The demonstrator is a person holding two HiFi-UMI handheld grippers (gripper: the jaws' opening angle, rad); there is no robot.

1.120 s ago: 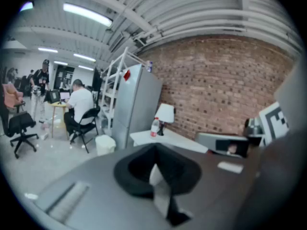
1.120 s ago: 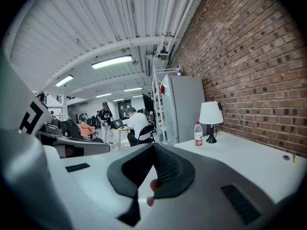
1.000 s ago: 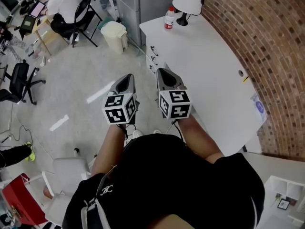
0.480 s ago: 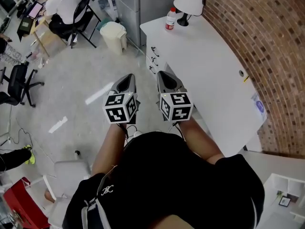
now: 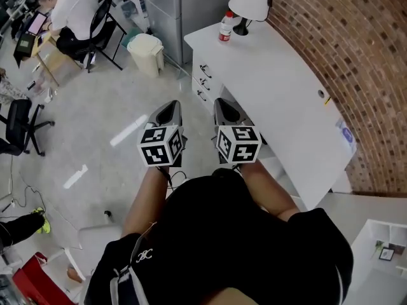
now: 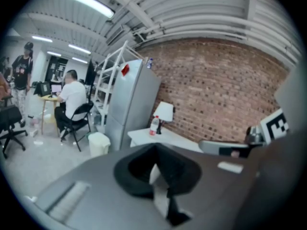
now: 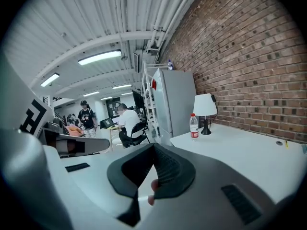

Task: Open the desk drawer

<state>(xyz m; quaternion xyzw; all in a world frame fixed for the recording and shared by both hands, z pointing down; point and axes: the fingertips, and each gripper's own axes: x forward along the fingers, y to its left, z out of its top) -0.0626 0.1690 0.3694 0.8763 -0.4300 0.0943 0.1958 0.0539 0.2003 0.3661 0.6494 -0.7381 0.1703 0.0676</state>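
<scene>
You hold two tools over the floor, seen from the head view: the left hand-held gripper (image 5: 166, 111) and the right hand-held gripper (image 5: 226, 108). They are side by side, not touching, and each carries one marker cube. The right one is just beside the white worktop (image 5: 286, 94).

At the worktop's far end, three desk drawers (image 5: 203, 81) are stacked, all closed, ahead of both tips. Only the head view shows them.

One lamp (image 5: 250, 0) and one bottle (image 5: 225, 25) stand on the far corner. One bin (image 5: 148, 51) sits on the floor nearby.

The left gripper view shows its jaws pressed together on nothing, and the right gripper view shows the same. The gripper views also show one standing person (image 7: 86, 113) beyond the one seated person (image 5: 71, 11).
</scene>
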